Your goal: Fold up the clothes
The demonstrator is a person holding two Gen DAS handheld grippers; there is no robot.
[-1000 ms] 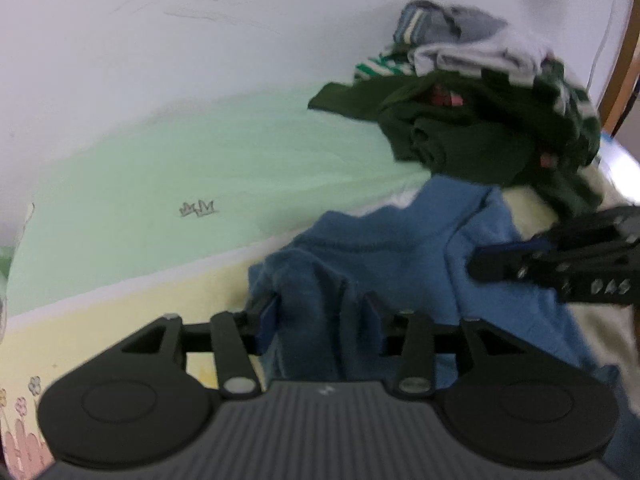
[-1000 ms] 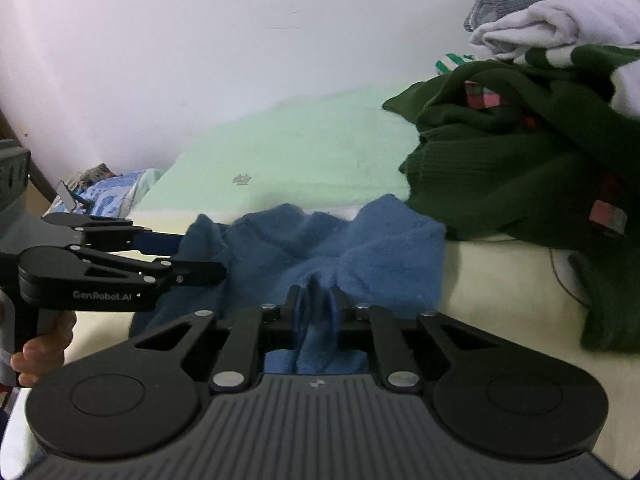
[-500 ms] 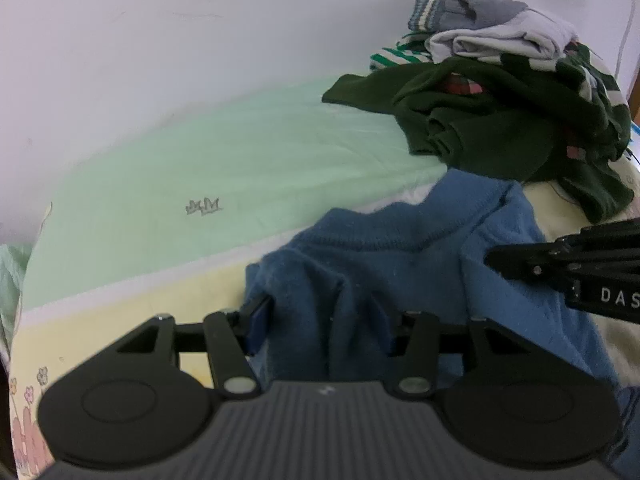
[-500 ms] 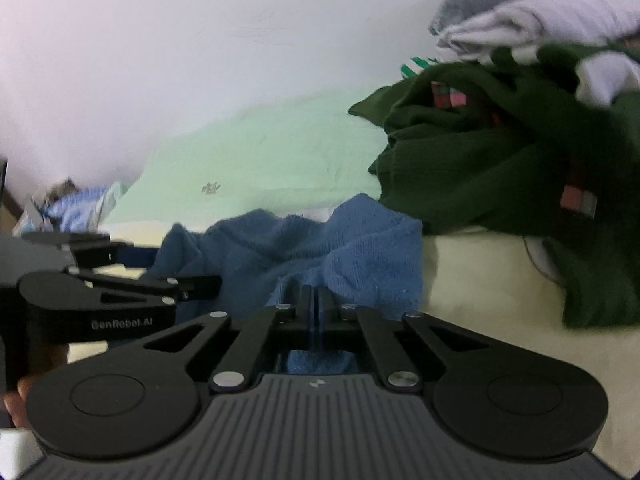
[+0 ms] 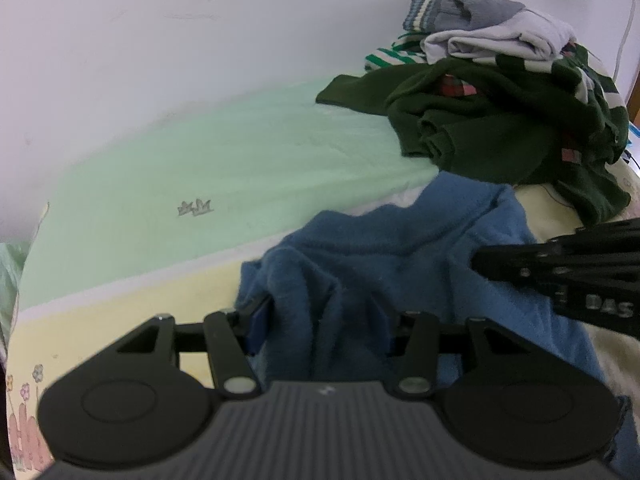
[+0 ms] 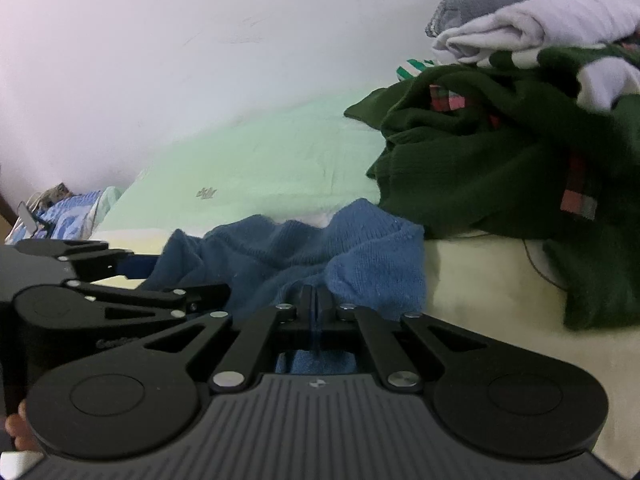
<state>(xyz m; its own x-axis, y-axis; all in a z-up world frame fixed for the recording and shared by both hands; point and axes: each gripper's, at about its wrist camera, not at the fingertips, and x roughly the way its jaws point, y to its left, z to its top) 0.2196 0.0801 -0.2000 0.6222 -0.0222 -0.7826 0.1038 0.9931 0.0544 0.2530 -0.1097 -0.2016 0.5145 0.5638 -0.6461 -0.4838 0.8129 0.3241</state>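
Blue sweater [image 5: 400,264] lies bunched on the bed [image 5: 224,168], near the green pile [image 5: 500,128] at far right. Right gripper [image 6: 316,300] is pressed together, pinching a sweater fold. Left gripper [image 5: 324,320] is half spread around a thick fold; grip unclear.

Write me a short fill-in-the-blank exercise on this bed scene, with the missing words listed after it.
1. The right gripper is pinched shut on the ____ sweater.
2. The pile of clothes sits mostly on the ____ sheet.
3. At the top of the pile lies a ____ and white garment.
4. The left gripper has a ____ of the sweater between its fingers.

Missing words: blue; green; grey; fold
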